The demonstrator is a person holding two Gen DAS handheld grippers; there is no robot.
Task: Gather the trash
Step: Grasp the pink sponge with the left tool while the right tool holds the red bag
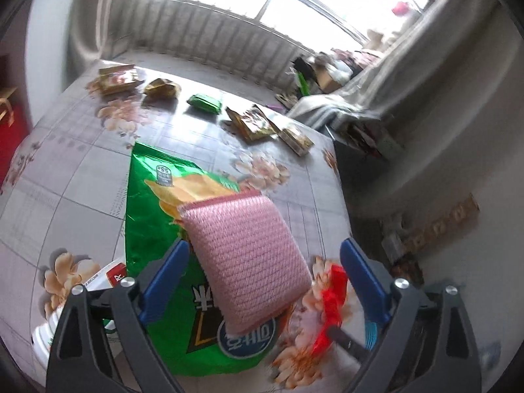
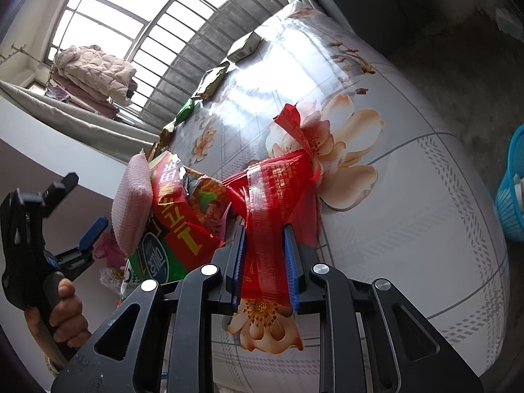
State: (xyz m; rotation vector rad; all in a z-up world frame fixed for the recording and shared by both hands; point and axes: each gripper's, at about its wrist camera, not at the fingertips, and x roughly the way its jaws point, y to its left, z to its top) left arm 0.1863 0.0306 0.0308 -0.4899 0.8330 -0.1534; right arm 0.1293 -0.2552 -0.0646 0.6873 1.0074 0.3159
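My left gripper (image 1: 263,255) is open above a pink scrubbing sponge (image 1: 247,262) that lies on a big green chip bag (image 1: 157,216) on the floral table (image 1: 65,177). The sponge sits between the blue fingers, apart from both. My right gripper (image 2: 264,229) is shut on a red plastic wrapper (image 2: 278,183), held just over the table (image 2: 409,196). The same wrapper shows in the left wrist view (image 1: 330,301) at the lower right. The sponge (image 2: 132,203), the chip bag (image 2: 173,216) and my left gripper (image 2: 95,229) show at the left of the right wrist view.
Several snack wrappers (image 1: 255,122) and a small green packet (image 1: 204,103) lie along the table's far side. A white cup (image 1: 42,337) stands at the near left. A blue basket (image 2: 511,193) stands on the floor right of the table. A dark cabinet (image 1: 360,167) stands past the table's right edge.
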